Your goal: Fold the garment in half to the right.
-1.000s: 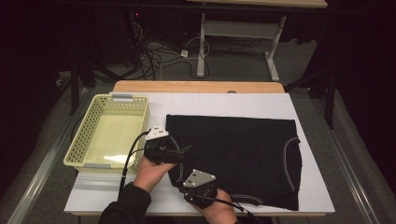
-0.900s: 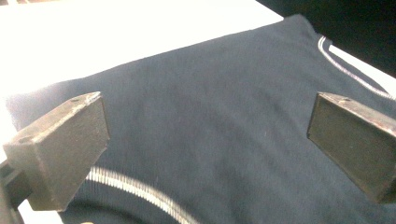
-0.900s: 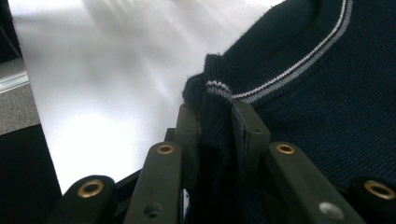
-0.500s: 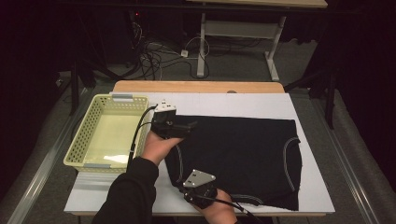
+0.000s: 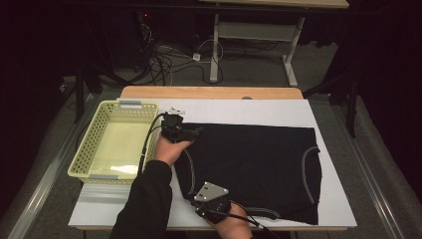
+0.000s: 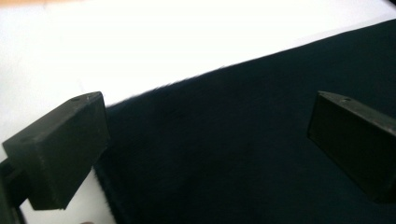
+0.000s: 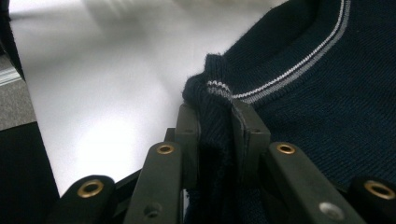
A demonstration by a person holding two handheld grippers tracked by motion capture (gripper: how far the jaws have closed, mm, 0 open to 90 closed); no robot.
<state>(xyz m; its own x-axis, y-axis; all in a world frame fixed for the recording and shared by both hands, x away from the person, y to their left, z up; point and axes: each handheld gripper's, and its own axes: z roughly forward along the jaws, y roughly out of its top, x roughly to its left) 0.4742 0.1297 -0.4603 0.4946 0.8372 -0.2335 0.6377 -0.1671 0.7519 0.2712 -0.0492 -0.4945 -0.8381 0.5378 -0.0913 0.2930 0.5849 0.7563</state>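
Dark knit garment (image 5: 249, 169) lies flat beside the basket (image 5: 82, 157), its long axis running away from the basket. The right gripper (image 7: 215, 126) pinches the striped hem at the near corner on the basket side. The left gripper (image 6: 205, 135), jaws wide apart and empty, hovers over the far corner on that same side, cloth edge directly beneath, so it is the nearer one.
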